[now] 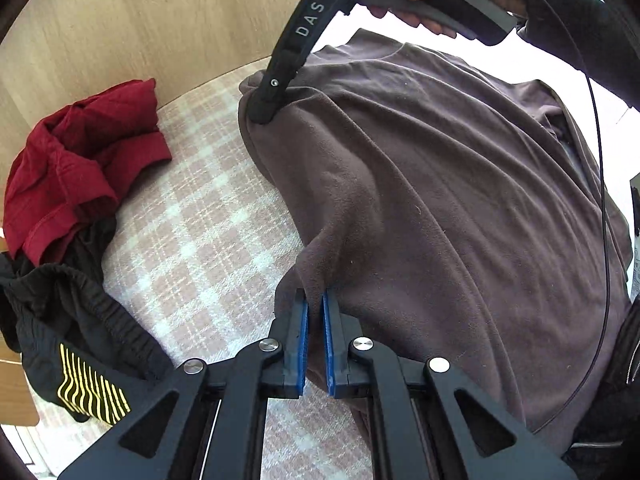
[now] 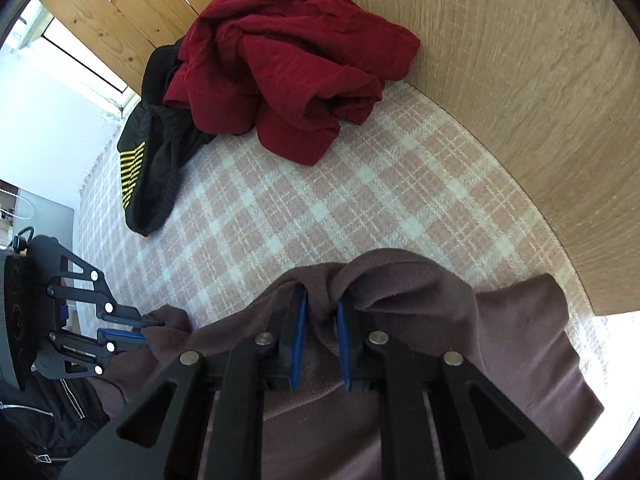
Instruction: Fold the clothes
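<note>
White capital letters "DAS" stand on the curved black arm of the other gripper (image 1: 298, 40) (the one seen from the left wrist); nothing else reads as text.

Matt fleecy shirt (image 1: 440, 200), woven checked cloth (image 1: 200, 248), perhaps wool
</note>
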The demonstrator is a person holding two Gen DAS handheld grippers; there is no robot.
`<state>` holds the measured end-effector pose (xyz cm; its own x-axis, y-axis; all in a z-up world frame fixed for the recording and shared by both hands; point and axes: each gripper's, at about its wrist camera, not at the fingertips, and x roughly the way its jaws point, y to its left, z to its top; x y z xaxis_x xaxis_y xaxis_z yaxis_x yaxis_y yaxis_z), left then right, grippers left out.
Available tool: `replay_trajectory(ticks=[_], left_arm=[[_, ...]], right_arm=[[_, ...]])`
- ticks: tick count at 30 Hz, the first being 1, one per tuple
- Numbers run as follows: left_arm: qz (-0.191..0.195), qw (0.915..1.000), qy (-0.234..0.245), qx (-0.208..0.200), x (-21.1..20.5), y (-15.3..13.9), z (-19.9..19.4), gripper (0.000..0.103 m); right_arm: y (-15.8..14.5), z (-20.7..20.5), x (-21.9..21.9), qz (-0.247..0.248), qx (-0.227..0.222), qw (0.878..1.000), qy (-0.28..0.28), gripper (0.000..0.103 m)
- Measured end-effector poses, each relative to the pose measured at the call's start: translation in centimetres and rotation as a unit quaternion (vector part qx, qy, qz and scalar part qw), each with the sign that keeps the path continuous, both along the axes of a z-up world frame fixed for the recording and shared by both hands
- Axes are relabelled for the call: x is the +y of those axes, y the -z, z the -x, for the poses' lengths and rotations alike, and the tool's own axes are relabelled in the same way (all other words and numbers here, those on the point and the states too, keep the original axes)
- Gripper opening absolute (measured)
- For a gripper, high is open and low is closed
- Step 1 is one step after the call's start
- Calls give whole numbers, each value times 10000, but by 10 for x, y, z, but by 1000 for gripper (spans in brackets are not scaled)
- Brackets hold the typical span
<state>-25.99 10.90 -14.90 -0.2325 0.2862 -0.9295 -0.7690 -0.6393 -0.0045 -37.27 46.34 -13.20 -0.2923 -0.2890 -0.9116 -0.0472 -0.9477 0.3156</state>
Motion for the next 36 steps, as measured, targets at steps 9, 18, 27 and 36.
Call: replay_trajectory(ticks=[9,18,27,36], left_arm=[[125,9990,-184,386,-14,-27,-2,7],[-399,9989,-86,242,-4,-37,-1,9],[-276,9992,-154,-228,21,22,11,8],[-929,9935,-620,-212,-29,-13,5,10]], right_arm=[[-6,10,-6,-228,-122,9995,199,20],[-36,-18,35,-128,-9,9971,756,32],[6,-6,15,-1509,-311,9877,250,10],[-36,-32,-44,-1041,406,9934,-272,13]])
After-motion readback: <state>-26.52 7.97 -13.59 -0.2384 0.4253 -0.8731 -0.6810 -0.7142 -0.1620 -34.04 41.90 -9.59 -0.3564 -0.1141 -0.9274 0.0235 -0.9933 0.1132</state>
